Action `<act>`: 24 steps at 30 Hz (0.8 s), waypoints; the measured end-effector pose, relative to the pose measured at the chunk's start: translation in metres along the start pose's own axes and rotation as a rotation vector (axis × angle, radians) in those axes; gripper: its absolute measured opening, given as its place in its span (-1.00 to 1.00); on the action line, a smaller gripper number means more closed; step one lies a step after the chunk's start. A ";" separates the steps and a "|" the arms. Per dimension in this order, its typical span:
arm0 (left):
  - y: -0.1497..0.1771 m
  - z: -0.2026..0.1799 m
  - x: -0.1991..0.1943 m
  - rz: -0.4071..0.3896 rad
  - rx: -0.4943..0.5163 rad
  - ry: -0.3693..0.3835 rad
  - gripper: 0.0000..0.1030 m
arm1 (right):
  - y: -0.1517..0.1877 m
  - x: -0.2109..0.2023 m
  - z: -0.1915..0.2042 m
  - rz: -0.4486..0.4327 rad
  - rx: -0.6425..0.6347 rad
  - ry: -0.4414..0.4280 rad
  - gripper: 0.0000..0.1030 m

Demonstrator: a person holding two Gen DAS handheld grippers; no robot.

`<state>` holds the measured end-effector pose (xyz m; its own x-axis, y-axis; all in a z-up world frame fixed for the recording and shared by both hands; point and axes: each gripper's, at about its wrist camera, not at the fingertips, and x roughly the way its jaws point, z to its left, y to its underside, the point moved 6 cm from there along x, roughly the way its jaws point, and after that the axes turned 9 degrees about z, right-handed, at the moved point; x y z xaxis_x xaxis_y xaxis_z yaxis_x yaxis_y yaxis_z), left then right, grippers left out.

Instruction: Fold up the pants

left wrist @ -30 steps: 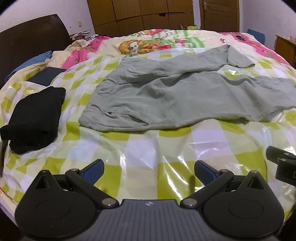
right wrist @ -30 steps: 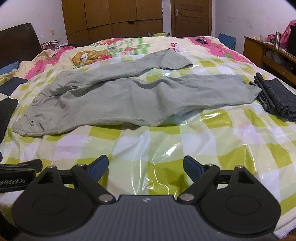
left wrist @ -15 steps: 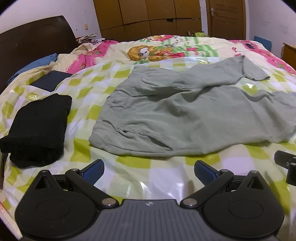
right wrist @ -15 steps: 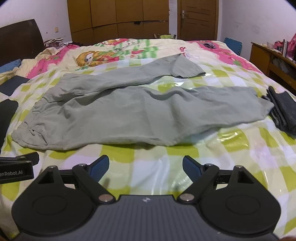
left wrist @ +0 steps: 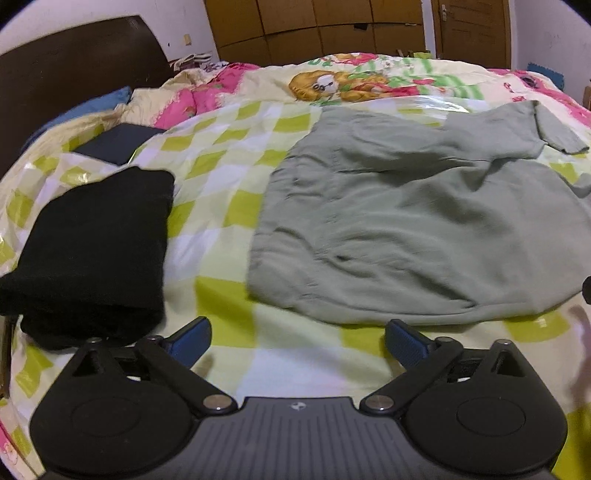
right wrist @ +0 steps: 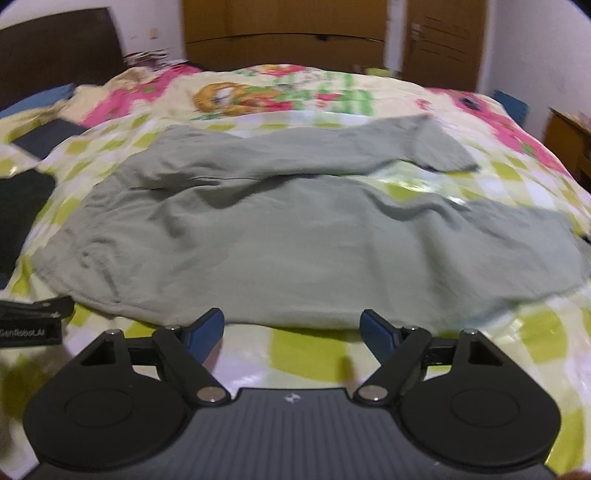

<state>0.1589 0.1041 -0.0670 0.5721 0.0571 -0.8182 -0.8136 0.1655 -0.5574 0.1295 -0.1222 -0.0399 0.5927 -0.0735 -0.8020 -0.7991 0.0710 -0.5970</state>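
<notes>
Spread over the bed, a glossy yellow-green checked cover point(left wrist: 221, 173), with a pink cartoon quilt point(left wrist: 343, 83) bunched at the far side. On the left, a folded black garment point(left wrist: 96, 251); just beyond it, a flat dark navy item point(left wrist: 118, 142). Far left, a dark headboard point(left wrist: 74, 70); along the far wall, brown wooden wardrobes point(left wrist: 317, 26).

The right wrist view is smeared by motion blur; the pants point(right wrist: 295, 236) lose their far-leg hem past the picture's right edge; left of the pants, a black folded garment point(right wrist: 22, 206) is cropped; only a sliver of the left gripper point(right wrist: 33, 317) shows.
</notes>
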 end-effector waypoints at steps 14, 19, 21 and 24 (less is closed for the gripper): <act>-0.028 0.018 0.014 -0.049 0.003 0.112 0.37 | -0.013 0.029 0.075 -0.011 -0.300 -0.129 0.29; -0.020 0.011 0.024 -0.039 0.097 0.138 0.05 | -0.010 0.035 0.089 0.005 -0.375 -0.135 0.17; -0.019 0.015 0.023 -0.039 0.100 0.145 -0.12 | -0.008 0.038 0.090 0.020 -0.383 -0.142 0.04; -0.021 0.024 0.024 -0.020 0.101 0.144 -0.27 | -0.007 0.044 0.094 0.055 -0.387 -0.180 -0.36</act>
<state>0.1927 0.1254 -0.0715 0.5615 -0.0880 -0.8228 -0.7834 0.2636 -0.5629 0.1708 -0.0327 -0.0723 0.5291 0.0971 -0.8430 -0.7884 -0.3111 -0.5307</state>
